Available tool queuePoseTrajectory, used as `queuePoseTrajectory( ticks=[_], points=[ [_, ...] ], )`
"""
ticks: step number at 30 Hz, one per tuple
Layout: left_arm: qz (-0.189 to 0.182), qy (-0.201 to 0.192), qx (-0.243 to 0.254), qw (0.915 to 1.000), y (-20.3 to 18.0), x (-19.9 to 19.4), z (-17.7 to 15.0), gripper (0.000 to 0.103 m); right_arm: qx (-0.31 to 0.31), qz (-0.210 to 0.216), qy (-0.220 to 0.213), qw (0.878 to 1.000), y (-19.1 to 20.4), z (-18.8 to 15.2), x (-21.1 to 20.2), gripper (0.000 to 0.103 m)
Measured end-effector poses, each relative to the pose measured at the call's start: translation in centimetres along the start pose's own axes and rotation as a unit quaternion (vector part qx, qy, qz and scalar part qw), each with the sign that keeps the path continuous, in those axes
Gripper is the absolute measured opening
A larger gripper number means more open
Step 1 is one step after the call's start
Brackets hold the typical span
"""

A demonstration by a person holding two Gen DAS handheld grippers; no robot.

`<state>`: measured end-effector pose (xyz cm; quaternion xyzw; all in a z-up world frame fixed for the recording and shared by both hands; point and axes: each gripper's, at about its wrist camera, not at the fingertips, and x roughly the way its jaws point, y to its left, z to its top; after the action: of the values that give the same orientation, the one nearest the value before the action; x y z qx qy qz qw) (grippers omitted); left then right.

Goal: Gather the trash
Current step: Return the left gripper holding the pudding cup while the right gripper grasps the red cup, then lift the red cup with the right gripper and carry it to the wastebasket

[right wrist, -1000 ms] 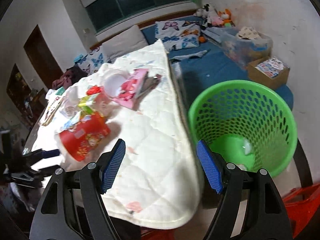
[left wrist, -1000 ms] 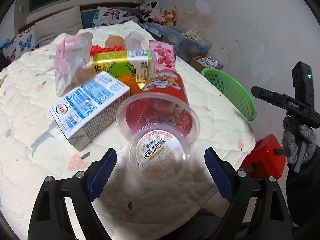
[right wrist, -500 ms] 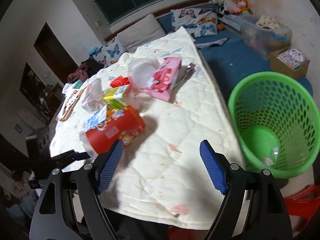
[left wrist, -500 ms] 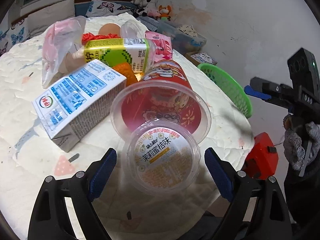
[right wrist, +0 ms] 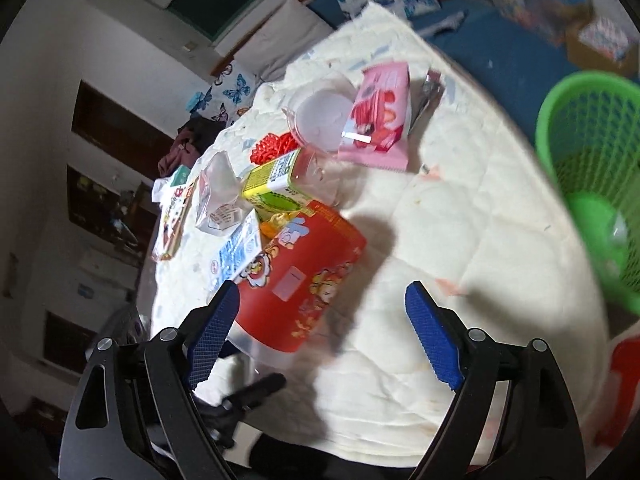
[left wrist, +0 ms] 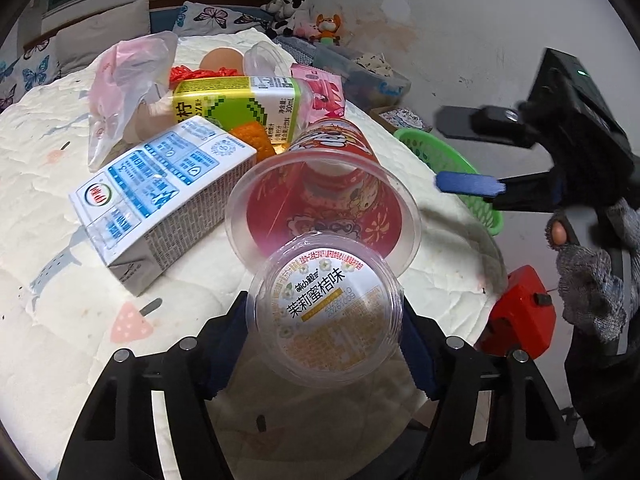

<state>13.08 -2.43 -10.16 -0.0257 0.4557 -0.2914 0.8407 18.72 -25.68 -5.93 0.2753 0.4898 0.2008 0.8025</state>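
Note:
My left gripper (left wrist: 324, 332) is shut on a small clear plastic cup with a printed orange-and-white lid (left wrist: 326, 312), at the near table edge. Right behind it lies a big red cup with a clear rim (left wrist: 324, 204), beside a blue-and-white milk carton (left wrist: 160, 196) and a green drink box (left wrist: 240, 108). My right gripper (right wrist: 320, 336) is open and empty, hovering over the table just right of the red cup (right wrist: 300, 276). The green mesh trash basket (right wrist: 592, 176) stands off the table's right side; it also shows in the left wrist view (left wrist: 452, 164).
Further back lie a pink snack packet (right wrist: 380, 116), a clear lidded cup (right wrist: 324, 116), a red mesh ball (right wrist: 272, 148) and a crumpled plastic bag (left wrist: 124, 80). A red object (left wrist: 520, 316) sits on the floor by the table. The quilted tablecloth (right wrist: 460, 240) covers the table.
My left gripper has closed its jaws onto the small clear cup. My right gripper has swung left from the basket to above the table, near the red cup.

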Motion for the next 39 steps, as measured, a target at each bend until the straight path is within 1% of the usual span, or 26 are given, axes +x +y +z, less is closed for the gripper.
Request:
queuePoseTrajectory(
  ticks=[4,8,11,14,18,20,22,28,35,39],
  points=[
    [0.001,-0.004,-0.006,1.0,0.4,-0.8,-0.4,0.067,0.017,0.002,0.009,1.0,0.6,0.6,1.3,0.084],
    [0.001,-0.006,-0.003,1.0,0.7,-1.6,-0.7,0.067,0.062,0.022,0.03,0.997,0.4,0.8,2.8,0.084],
    [0.001,-0.004,-0.005,1.0,1.0,-1.9,-0.7,0.067,0.074,0.016,0.037,0.996,0.5,0.9,3.5,0.084],
    [0.001,-0.002,-0.009,1.0,1.3,-2.1,-0.9,0.067,0.099,0.026,0.049,0.994,0.2,1.1,4.4,0.084],
    [0.003,0.002,-0.01,0.9999,1.6,-2.1,-1.1,0.067,0.109,0.023,0.058,0.992,0.1,1.1,4.9,0.085],
    [0.003,0.005,-0.012,0.9999,1.7,-2.2,-1.3,0.067,0.112,0.024,0.064,0.991,0.1,1.0,5.1,0.083],
    [0.003,0.008,-0.011,0.9999,1.6,-2.2,-1.5,0.067,0.118,0.025,0.069,0.99,0.0,1.0,5.3,0.079],
    [0.003,0.013,-0.012,0.9998,1.4,-1.9,-1.5,0.069,0.09,0.027,0.059,0.994,0.1,1.0,4.3,0.077],
    [0.004,0.019,-0.007,0.9998,1.0,-1.2,-1.4,0.074,0.011,0.009,0.004,1.0,2.0,0.8,1.6,0.072],
    [0.006,0.021,-0.002,0.9998,0.6,-0.6,-1.0,0.074,-0.043,-0.012,-0.036,0.998,3.2,0.3,0.3,0.071]
  ],
)
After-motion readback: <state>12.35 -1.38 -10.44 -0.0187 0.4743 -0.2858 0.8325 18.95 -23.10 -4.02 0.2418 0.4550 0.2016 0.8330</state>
